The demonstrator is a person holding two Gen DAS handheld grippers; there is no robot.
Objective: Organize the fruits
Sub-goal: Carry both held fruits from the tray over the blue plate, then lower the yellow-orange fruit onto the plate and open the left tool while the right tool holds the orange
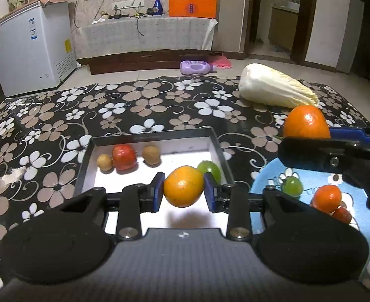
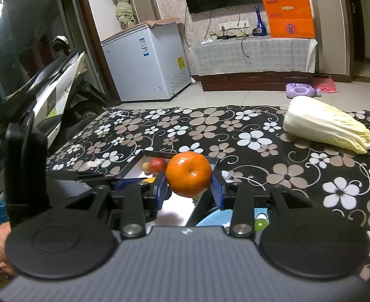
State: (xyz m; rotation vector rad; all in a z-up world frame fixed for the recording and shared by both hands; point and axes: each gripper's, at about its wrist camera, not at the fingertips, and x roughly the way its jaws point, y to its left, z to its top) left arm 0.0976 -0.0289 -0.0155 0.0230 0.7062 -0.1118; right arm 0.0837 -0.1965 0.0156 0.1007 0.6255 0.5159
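The left gripper (image 1: 183, 188) is clamped on a yellow-orange fruit (image 1: 183, 185), pads pressing its 2 sides, and holds it in the air above the near half of the black-rimmed tray (image 1: 217, 143). A shadow on the white tray floor beneath confirms the fruit is off the surface. The tray already contains a red fruit (image 1: 124, 156), 2 brown fruits and a green fruit (image 1: 211, 168), so it probably serves as the collection point.

The right gripper (image 2: 188, 180) is clamped on an orange mandarin (image 2: 188, 173), stem dimple facing the camera, held above the tray's right edge. The side grip keeps each round fruit from rolling out.

The blue plate (image 1: 310, 176) right of the tray carries a green fruit, an orange fruit and a small red one, not yet transferred. A napa cabbage (image 1: 275, 89) lies well apart on the floral cloth (image 1: 134, 105).
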